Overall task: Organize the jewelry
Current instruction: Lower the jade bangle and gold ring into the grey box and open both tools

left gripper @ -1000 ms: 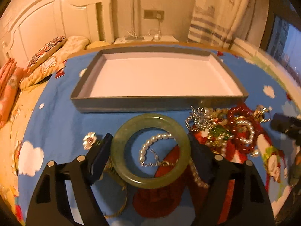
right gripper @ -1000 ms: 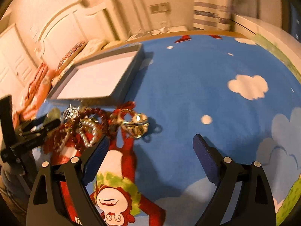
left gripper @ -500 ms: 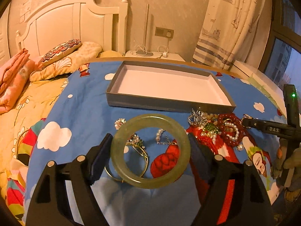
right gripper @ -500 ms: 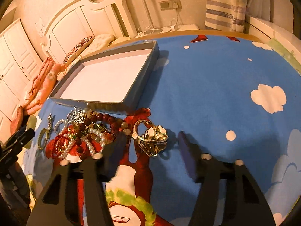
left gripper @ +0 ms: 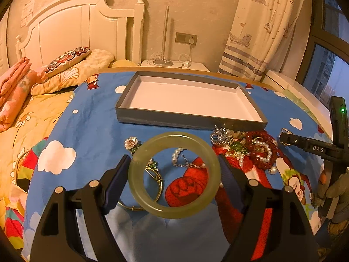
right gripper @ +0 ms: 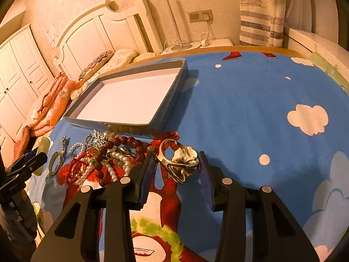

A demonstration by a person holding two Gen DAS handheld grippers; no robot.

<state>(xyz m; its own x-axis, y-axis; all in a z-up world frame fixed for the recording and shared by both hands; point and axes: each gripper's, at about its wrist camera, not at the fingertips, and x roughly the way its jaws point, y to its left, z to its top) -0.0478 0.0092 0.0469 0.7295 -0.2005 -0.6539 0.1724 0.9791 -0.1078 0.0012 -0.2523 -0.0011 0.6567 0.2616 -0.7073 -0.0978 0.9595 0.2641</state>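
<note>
My left gripper [left gripper: 173,159] is shut on a pale green jade bangle [left gripper: 174,136], held upright above the blue bedspread. An open grey tray [left gripper: 189,123] with a white floor lies beyond it. A heap of red beads, pearls and silver pieces [left gripper: 257,150] sits just in front of the tray's right corner. In the right wrist view my right gripper [right gripper: 176,156] is shut on a gold bangle with a flower [right gripper: 181,163] that rests on the bedspread beside the heap [right gripper: 104,159], near the tray [right gripper: 165,113]. The left gripper [right gripper: 32,159] shows at the far left.
Under the jade bangle lie a thin gold bangle [left gripper: 160,183], a pearl bracelet [left gripper: 176,155] and a flower brooch [left gripper: 130,142]. Pillows [left gripper: 65,65] and a white headboard [left gripper: 87,28] stand at the back left. A gloved hand [left gripper: 333,192] holds the right gripper at the right edge.
My left gripper rose and drew back from the tray with the jade bangle in it. My right gripper's jaws came together on the gold bangle.
</note>
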